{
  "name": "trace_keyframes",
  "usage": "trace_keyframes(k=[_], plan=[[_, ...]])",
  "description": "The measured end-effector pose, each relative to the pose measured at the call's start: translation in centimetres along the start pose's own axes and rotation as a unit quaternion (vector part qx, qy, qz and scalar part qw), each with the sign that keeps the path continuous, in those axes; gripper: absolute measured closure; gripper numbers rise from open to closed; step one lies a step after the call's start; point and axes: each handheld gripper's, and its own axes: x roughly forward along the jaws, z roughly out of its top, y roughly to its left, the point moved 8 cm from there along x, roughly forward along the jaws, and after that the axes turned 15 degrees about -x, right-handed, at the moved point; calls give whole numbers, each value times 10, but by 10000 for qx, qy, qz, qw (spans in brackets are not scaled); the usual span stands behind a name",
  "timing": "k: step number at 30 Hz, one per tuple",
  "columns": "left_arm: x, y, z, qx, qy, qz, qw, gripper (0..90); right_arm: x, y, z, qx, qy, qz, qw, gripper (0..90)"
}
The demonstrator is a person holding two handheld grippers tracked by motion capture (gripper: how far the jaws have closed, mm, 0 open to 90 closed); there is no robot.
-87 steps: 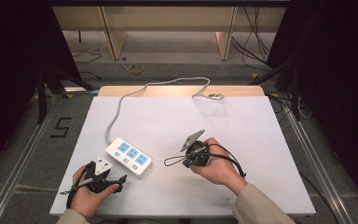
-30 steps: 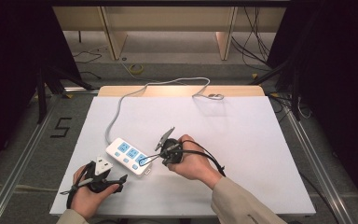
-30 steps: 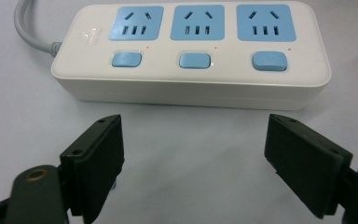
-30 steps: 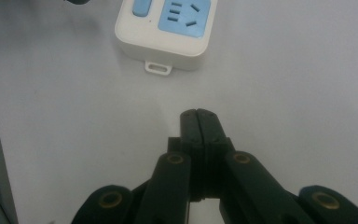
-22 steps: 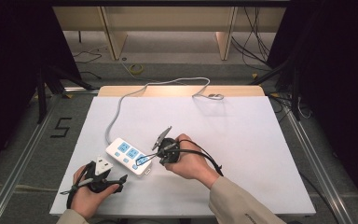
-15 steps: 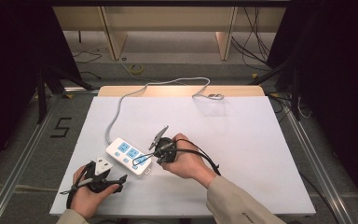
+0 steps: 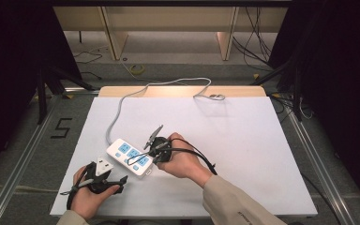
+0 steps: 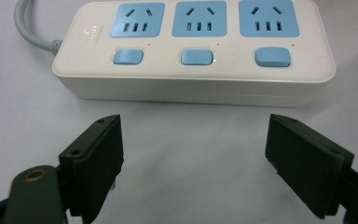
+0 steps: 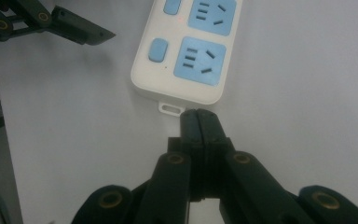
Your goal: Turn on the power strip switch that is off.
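Note:
A white power strip (image 7: 130, 156) with three blue sockets and blue switches lies at the front left of the white table (image 7: 248, 140). My left gripper (image 7: 113, 172) rests just in front of it. Its jaws stand open and empty (image 8: 196, 140), facing the strip's long side (image 8: 191, 88). My right gripper (image 7: 151, 161) is shut with nothing between its jaws. Its tips (image 9: 198, 114) sit at the strip's near end (image 9: 186, 56), right beside the small hanging tab (image 9: 170, 108). I cannot tell whether they touch it.
The strip's grey cable (image 7: 122, 101) curves to the table's far edge and ends at a plug (image 7: 215, 97). The left gripper's jaw (image 9: 74, 28) lies left of the strip in the right gripper view. Wooden legs (image 7: 115, 33) stand beyond the table.
My right hand has brought its shut gripper leftward from the table's middle to the strip's near end. The left gripper and the strip have stayed put.

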Motion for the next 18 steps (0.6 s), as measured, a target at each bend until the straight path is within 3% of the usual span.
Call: trace_keyframes(k=[18], plan=[[0,1,0,37,3,13,10000,187,5,0,13,-26,-31,19,10000,900]])
